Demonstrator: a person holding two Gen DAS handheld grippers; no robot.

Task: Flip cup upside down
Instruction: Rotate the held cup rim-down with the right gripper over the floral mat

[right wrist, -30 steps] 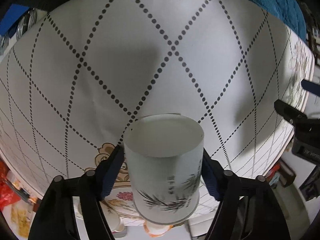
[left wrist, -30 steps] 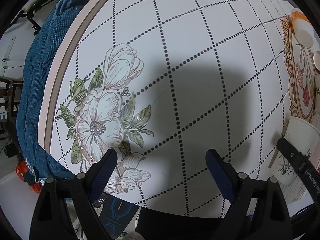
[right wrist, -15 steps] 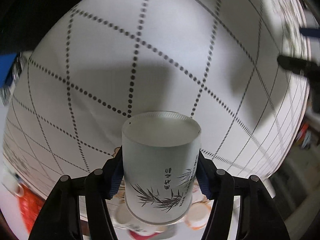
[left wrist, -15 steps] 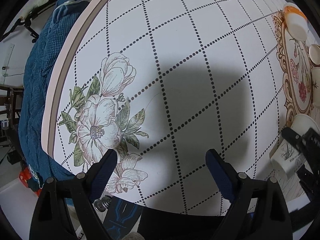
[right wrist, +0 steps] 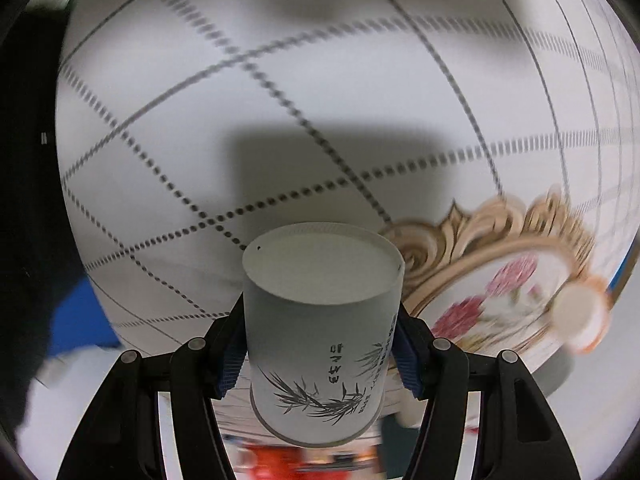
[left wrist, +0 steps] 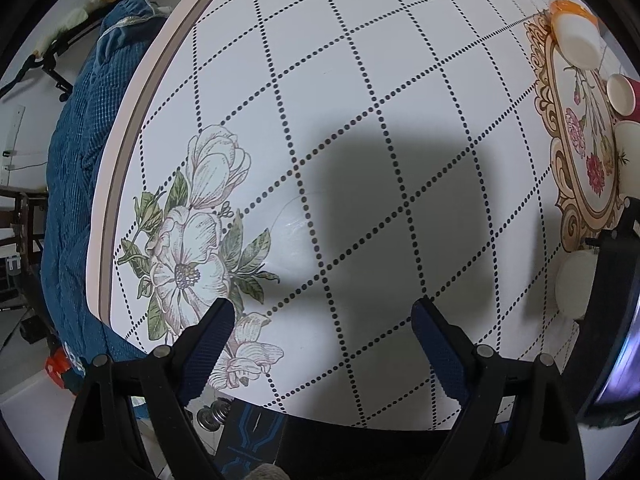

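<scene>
Partway through, by the look of it: white paper cup (right wrist: 320, 332) pinched at mid-wall between the padded fingers of the right gripper (right wrist: 318, 354), held above the table (right wrist: 280, 120), flat closed base pointing away from the camera, rolled rim nearest it. Judged turned over or nearly so; setting down rim-first and letting go not yet done. Smooth matte cylinder, slightly tapered, printed with grey bamboo sprigs. Glossy white tabletop with dotted diamond grid, gold-scrolled floral panel (right wrist: 500, 280), blurred. Left gripper (left wrist: 320, 320) spread wide, holding nothing, near a printed magnolia (left wrist: 196, 248).
</scene>
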